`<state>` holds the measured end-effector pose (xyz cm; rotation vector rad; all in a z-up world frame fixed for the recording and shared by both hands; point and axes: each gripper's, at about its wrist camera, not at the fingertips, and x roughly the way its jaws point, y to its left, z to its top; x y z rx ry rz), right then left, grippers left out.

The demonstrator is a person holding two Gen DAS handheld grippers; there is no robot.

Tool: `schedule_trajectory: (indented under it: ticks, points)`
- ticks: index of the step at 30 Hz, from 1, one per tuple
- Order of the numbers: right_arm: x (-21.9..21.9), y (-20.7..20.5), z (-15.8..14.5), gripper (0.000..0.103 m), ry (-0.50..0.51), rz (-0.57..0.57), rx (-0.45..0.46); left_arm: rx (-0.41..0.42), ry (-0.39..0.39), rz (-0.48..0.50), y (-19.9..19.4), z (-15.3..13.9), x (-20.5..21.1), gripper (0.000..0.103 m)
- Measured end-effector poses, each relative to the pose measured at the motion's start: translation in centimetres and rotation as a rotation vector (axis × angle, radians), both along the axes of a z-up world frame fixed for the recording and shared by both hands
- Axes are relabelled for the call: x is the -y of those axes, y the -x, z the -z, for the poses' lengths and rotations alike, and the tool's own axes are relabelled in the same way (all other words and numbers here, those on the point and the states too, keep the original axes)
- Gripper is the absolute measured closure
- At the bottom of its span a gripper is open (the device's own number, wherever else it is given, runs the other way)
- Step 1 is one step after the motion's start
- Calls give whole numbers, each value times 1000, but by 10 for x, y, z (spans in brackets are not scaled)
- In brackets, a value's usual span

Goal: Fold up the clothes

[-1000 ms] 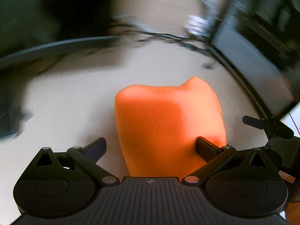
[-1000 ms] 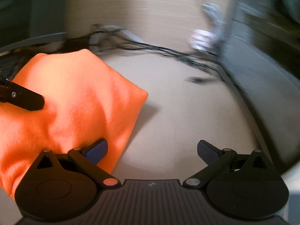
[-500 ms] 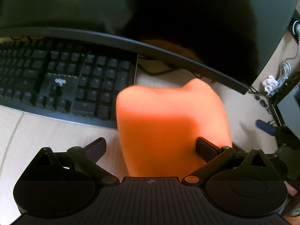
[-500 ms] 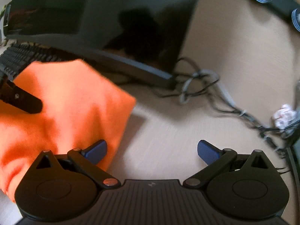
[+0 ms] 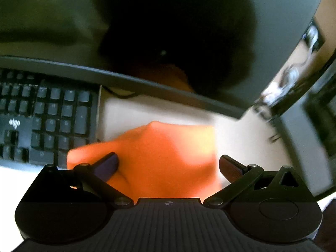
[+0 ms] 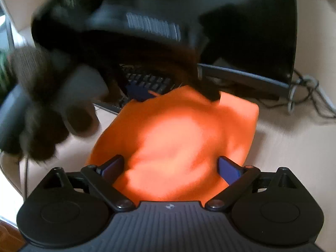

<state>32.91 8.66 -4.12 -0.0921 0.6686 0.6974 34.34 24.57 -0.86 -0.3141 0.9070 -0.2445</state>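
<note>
A folded orange garment (image 5: 159,157) lies as a thick bundle on the light desk, also seen in the right wrist view (image 6: 178,138). My left gripper (image 5: 168,166) is open, its jaws wide apart on either side of the bundle, left finger (image 5: 107,164) against the cloth. My right gripper (image 6: 171,168) is open too, straddling the near end of the bundle. The other gripper and the gloved hand (image 6: 37,109) holding it show blurred at the left of the right wrist view.
A black keyboard (image 5: 37,117) lies left of the garment. A dark monitor (image 5: 147,31) stands just behind it, also in the right wrist view (image 6: 252,31). Cables (image 6: 308,96) trail at the back right of the desk (image 6: 294,147).
Both views swung fast over the desk. The garment now sits between the jaws of both grippers, near the keyboard and monitor. The left gripper now appears across from the right one.
</note>
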Motion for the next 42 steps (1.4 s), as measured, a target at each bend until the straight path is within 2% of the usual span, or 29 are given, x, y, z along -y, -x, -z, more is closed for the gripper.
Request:
schedule_trajectory:
  ticks: [8,15,20,22,27,30,32,35,38,42]
  points:
    - [30,8,-11,7,3,30,-5,13,-18,-46,24,-25,1,0]
    - [63,10,-25,4,-48,81,38,32,-109,-140,66,-27,6,0]
    - [70,23,-31,4,-68,105,31,-14,-91,-196,109,-21,-4,0]
    - [73,33,-35,3,-81,131,27,-49,-80,-192,118,-13,-5,0]
    - [89,16,-32,2,-141,264,-34,-88,-92,-147,121,0,-9,0]
    - [79,0,-22,2,-110,335,-92,-89,-98,-74,113,10,-9,0]
    - [67,-9,-10,2,-64,368,-146,-88,-110,-73,106,19,-13,0]
    - [46,-13,8,1,33,365,-195,-95,-92,-122,95,30,-30,0]
    - [39,-8,6,0,80,370,-171,-89,-54,-119,87,27,-48,0]
    - [46,-2,-15,0,63,431,-114,2,115,-9,88,4,-68,0]
